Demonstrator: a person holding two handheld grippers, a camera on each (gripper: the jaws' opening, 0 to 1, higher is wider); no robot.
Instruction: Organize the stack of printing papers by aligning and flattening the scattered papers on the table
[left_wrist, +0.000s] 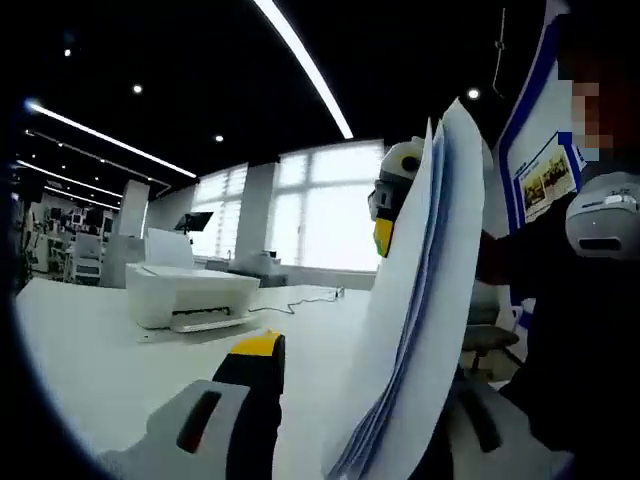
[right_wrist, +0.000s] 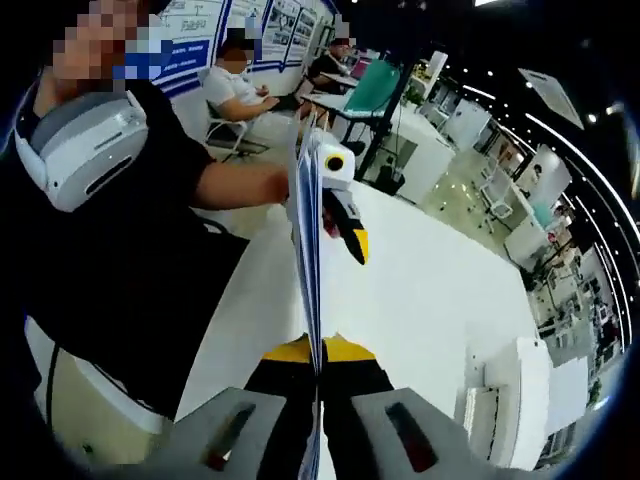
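Left gripper view: a stack of white printing papers (left_wrist: 420, 300) stands on edge at centre right of the frame, rising from between the left gripper's (left_wrist: 350, 420) jaws, which are clamped on its lower edge. Behind the sheets' upper part, the right gripper (left_wrist: 395, 195) pokes out with its yellow tip. A white printer (left_wrist: 190, 295) sits on the white table (left_wrist: 80, 370) at mid-left, a cable trailing beside it. A person in a dark top fills the right edge.

Right gripper view: the papers (right_wrist: 310, 250) appear edge-on down the centre, pinched between the right gripper's (right_wrist: 318, 362) yellow-tipped jaws. The left gripper (right_wrist: 345, 215) grips the stack's far end. The printer (right_wrist: 515, 400) lies at lower right; seated people occupy the upper left.
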